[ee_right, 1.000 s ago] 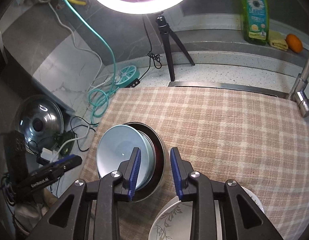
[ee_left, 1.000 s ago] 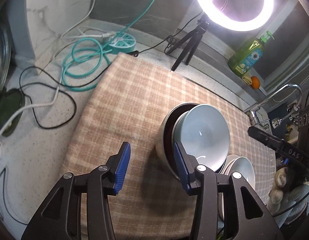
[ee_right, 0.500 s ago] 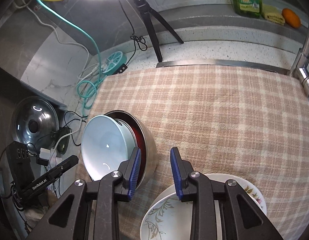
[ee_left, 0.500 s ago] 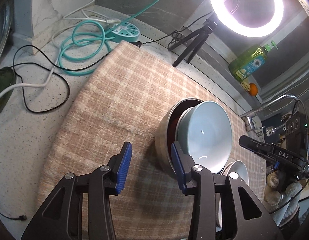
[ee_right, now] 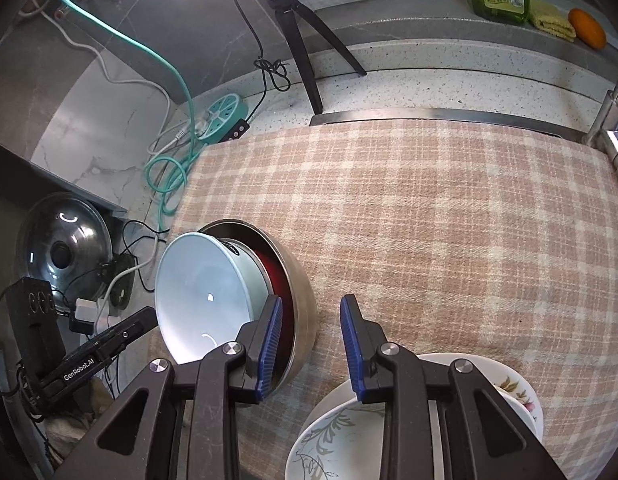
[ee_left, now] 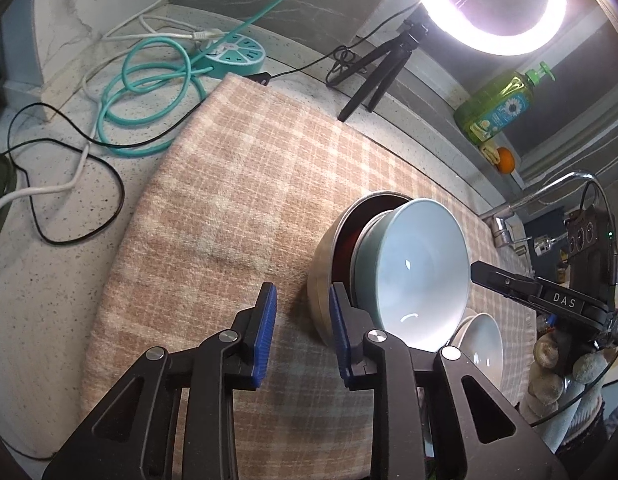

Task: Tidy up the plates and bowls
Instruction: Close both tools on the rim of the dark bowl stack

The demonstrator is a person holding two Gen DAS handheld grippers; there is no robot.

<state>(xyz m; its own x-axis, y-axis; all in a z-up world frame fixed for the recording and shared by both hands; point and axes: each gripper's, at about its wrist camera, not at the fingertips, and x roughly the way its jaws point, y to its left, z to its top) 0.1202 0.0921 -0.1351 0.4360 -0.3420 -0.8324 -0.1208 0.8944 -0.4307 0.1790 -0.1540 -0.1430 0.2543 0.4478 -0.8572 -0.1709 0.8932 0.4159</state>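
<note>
A pale blue ceramic bowl (ee_left: 413, 276) sits tilted inside a round stainless-steel bowl with a dark red lining (ee_left: 329, 264), both resting on a beige-and-cream plaid cloth (ee_left: 237, 184) spread over the speckled stone tabletop (ee_left: 41, 280). In the left wrist view the pair lies at about 3 o'clock from the cloth's middle.

The left gripper (ee_left: 303, 334) hovers over the cloth just beside the steel bowl, its 2 blue-padded fingers (ee_left: 265, 332) closing with nothing between them; the right-hand finger stands close against the steel wall, though contact cannot be told.

The right gripper (ee_right: 311, 346) has its fingers (ee_right: 351, 348) a little apart over bare cloth, gripping nothing. At 5 o'clock below it lies a white floral-patterned ceramic bowl (ee_right: 329, 436) on a flowered white plate (ee_right: 521, 400).

A lit ring lamp on a black tripod (ee_left: 489, 4) stands at 12 o'clock.
</note>
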